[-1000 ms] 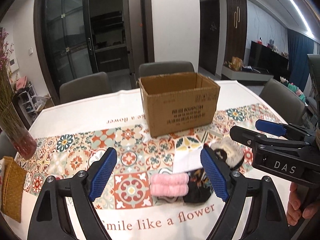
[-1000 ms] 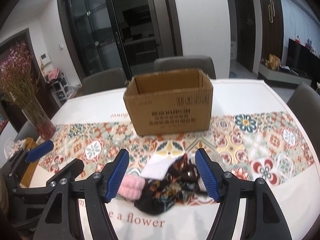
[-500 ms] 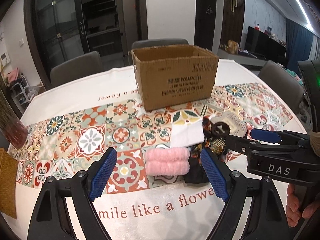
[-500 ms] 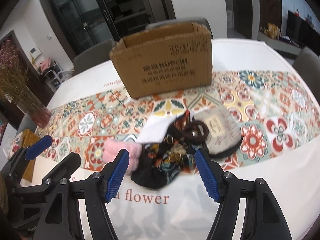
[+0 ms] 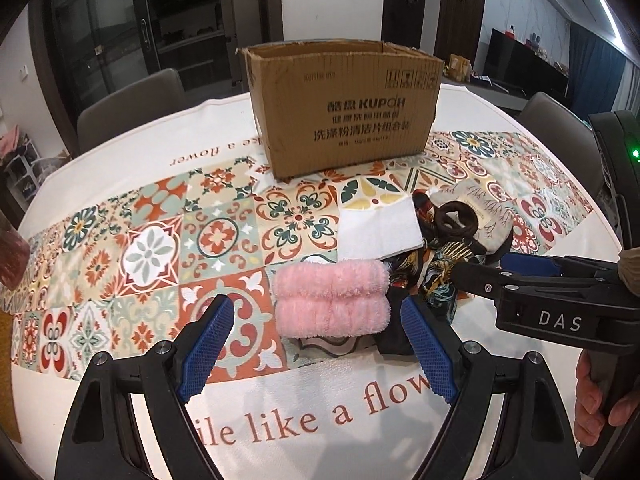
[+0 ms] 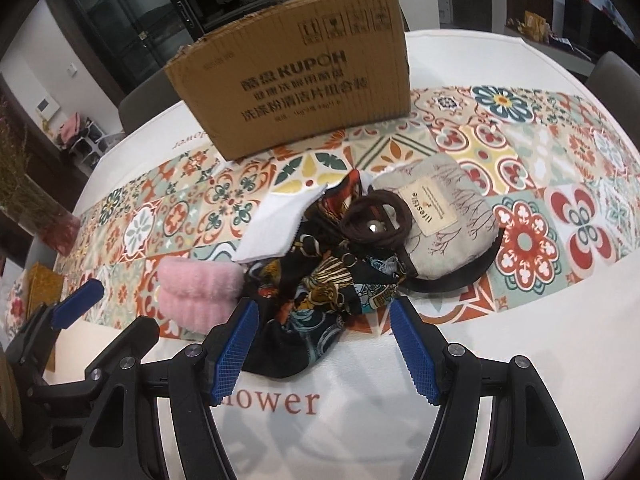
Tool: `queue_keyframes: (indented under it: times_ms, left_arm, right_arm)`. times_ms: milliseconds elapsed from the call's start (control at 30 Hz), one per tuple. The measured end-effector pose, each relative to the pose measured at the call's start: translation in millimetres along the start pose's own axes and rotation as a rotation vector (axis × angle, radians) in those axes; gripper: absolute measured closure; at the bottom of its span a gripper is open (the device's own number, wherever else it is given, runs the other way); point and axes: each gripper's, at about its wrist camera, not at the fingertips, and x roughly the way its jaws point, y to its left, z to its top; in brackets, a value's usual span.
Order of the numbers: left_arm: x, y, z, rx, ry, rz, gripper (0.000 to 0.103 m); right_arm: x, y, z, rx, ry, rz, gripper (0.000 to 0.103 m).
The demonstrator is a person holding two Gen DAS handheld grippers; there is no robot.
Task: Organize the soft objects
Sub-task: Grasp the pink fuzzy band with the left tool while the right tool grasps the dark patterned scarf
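Approach, both sides: over the last second you've brought both tongs down and in toward the pile, so the soft items now fill far more of each view and the cardboard box [image 5: 344, 108] sits well beyond them. Nothing in the pile has shifted; nothing is in the box that I can see. My read: you're at pre-grasp, first pick not started.

Left tongs [image 5: 316, 348]: jaws wide apart, empty, low over the worktop [image 5: 280, 412]. Pink fluffy roll [image 5: 332, 300] lies just ahead of the tips, roughly centred in the gap, slightly toward the right finger. White folded cloth [image 5: 378, 232] is further ahead, right of centre.

Right tongs [image 6: 320, 344]: jaws also wide apart, empty. Dark patterned fabric [image 6: 316, 300] bunches right between the tips; whether the left pad touches it, I can't tell. Grey pouch [image 6: 444, 220] sits ahead and right, brown hair tie [image 6: 376, 218] on top of the heap beside it.

In the left view your right tongs angle in from the right across the dark fabric, your hand [image 5: 600, 392] on the handle. Tools are near each other; watch for a clash if both close at once.
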Motion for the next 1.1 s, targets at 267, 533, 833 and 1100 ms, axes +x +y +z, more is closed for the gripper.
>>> queue_keyframes:
  times_ms: [267, 533, 833, 1100]
  left_arm:
    - [24.6, 1.1, -3.0, -0.008, 0.027, -0.023, 0.017]
    - [43.8, 3.3, -2.7, -0.037, 0.048, -0.049, 0.017]
    - [61.1, 7.9, -3.6, -0.090, 0.073, -0.075, 0.018]
    - [65.3, 5.6, -7.0, -0.100, 0.072, -0.086, 0.036]
  right_arm:
    - [19.5, -7.1, 2.8, 0.024, 0.001, 0.014, 0.034]
    - [35.9, -11.7, 6.0, 0.039, 0.012, 0.041, 0.034]
    - [50.5, -12.5, 9.4, 0.036, 0.023, 0.009, 0.034]
    - [53.9, -10.2, 8.3, -0.005, 0.006, -0.004, 0.053]
